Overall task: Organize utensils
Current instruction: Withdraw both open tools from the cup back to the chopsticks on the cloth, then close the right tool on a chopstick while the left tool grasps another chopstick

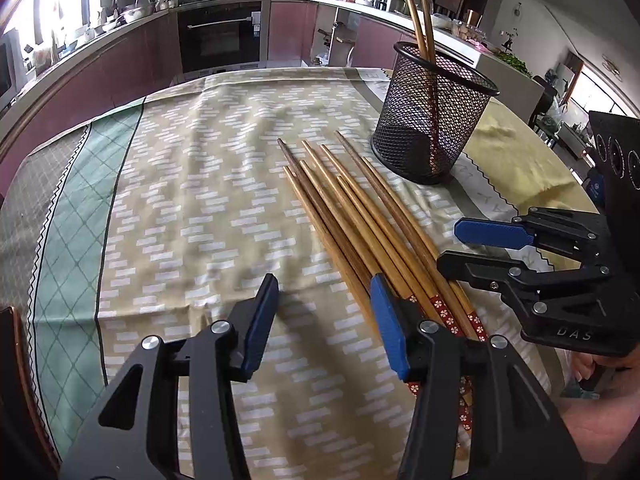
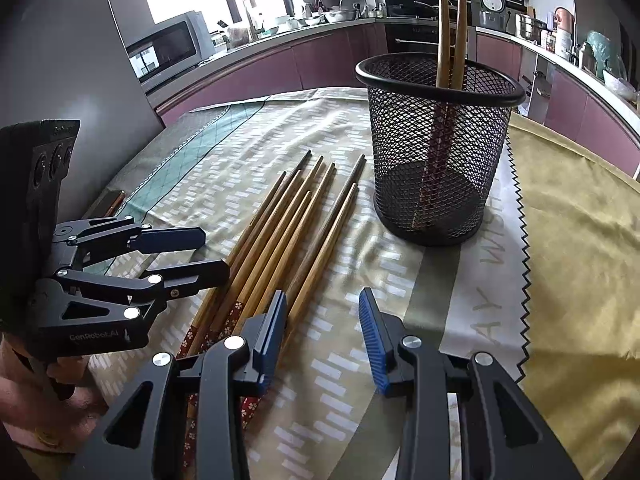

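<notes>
Sorting chopsticks (image 1: 360, 216) into the mesh holder (image 1: 434, 116), two already standing in it.

Rest lie bunched on the desk (image 1: 180, 200) beside it; left claw (image 1: 324, 320) and right claw (image 2: 322, 336) both released, gripping nothing. Bunched sticks could mean grabbing several or rolling them away.

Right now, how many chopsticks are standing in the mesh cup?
2. Both chopsticks stand upright in the black mesh cup, leaning against its far rim with their tapered ends up. The other chopsticks lie in a bundle on the tablecloth beside the cup.
</notes>
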The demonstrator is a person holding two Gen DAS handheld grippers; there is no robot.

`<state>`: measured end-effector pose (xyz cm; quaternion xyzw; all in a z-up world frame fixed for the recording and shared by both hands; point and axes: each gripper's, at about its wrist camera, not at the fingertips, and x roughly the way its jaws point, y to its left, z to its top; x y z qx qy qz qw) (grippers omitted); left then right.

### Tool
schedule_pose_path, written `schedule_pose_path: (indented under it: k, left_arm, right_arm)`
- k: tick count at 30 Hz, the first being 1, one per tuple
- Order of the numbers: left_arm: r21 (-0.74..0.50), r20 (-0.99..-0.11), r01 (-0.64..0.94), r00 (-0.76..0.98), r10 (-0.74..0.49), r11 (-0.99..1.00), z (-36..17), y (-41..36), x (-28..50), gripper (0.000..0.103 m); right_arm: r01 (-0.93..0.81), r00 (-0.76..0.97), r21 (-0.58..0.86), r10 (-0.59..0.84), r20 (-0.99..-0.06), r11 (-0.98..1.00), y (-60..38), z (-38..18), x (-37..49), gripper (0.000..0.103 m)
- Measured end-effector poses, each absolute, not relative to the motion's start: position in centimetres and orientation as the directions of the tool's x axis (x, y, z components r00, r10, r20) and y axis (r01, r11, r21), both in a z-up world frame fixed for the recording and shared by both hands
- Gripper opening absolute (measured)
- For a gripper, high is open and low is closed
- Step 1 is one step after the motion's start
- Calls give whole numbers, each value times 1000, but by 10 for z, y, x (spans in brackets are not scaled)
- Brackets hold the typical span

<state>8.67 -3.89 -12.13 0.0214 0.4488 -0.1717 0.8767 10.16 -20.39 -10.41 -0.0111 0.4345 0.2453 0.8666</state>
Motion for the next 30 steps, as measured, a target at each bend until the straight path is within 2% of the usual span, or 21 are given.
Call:
schedule_pose_path:
  k: [7, 22, 26, 28, 30]
  left_arm:
    - [-126, -798, 324, 529, -290, 938, -122, -35, 88, 45]
    - [-136, -805, 317, 516, -291, 939, -122, -34, 103, 29]
    - [-131, -807, 303, 520, -279, 944, -122, -35, 108, 22]
    - [-139, -808, 297, 518, -282, 945, -123, -35, 110, 14]
    - [-149, -807, 286, 518, -284, 947, -122, -34, 110, 14]
  right_arm:
    - [-426, 506, 179, 398, -765, 887, -209, -104, 102, 35]
    - [-429, 522, 108, 343, -781, 897, -196, -104, 110, 35]
    - [-422, 529, 105, 339, -778, 900, -193, -105, 114, 26]
    - [-419, 526, 118, 347, -777, 900, -194, -105, 115, 15]
    - [-413, 519, 143, 362, -774, 899, -196, -105, 116, 11]
